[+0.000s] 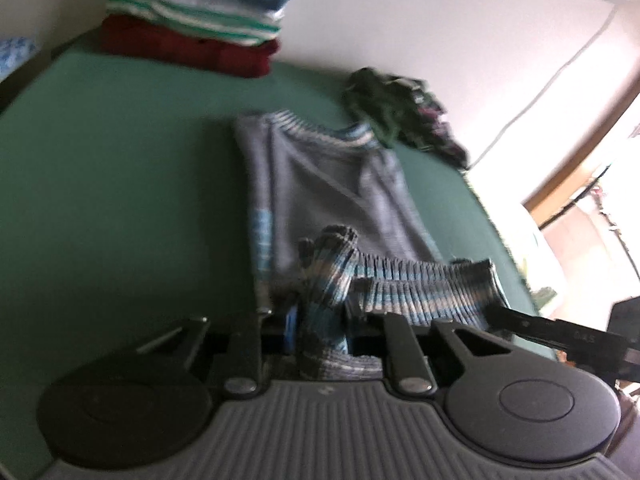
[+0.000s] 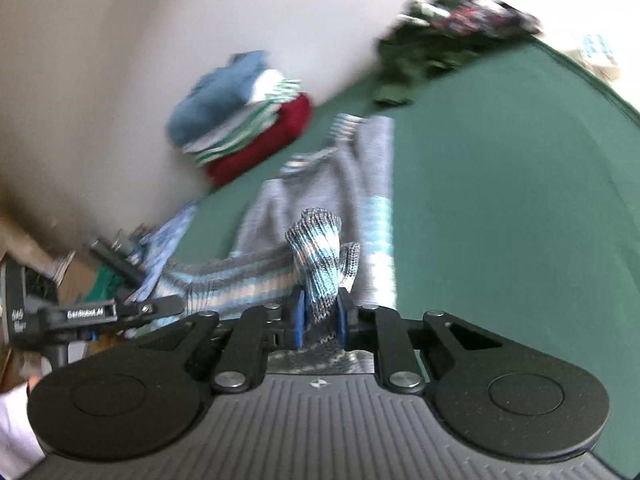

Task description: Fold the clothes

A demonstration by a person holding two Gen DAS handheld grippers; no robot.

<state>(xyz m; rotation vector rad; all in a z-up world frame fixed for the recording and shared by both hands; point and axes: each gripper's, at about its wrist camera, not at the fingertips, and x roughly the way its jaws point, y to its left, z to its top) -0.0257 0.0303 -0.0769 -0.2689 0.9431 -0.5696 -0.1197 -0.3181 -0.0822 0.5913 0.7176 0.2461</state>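
Your sweater (image 1: 332,184) lay flat on the green surface (image 1: 120,168), its striped hem bunched up at the near edge. Your left gripper (image 1: 320,332) had its jaws clamped on one hem corner; your right gripper (image 2: 320,316) pinched the other. Folded stack (image 1: 200,16) and crumpled clothes (image 1: 400,112) sat beyond.

Sweater (image 1: 324,184) flat mid-desk (image 1: 120,152); folded stack (image 1: 200,16) at far edge by wall; crumpled pile (image 1: 400,116) at far right corner, touching sweater's collar.
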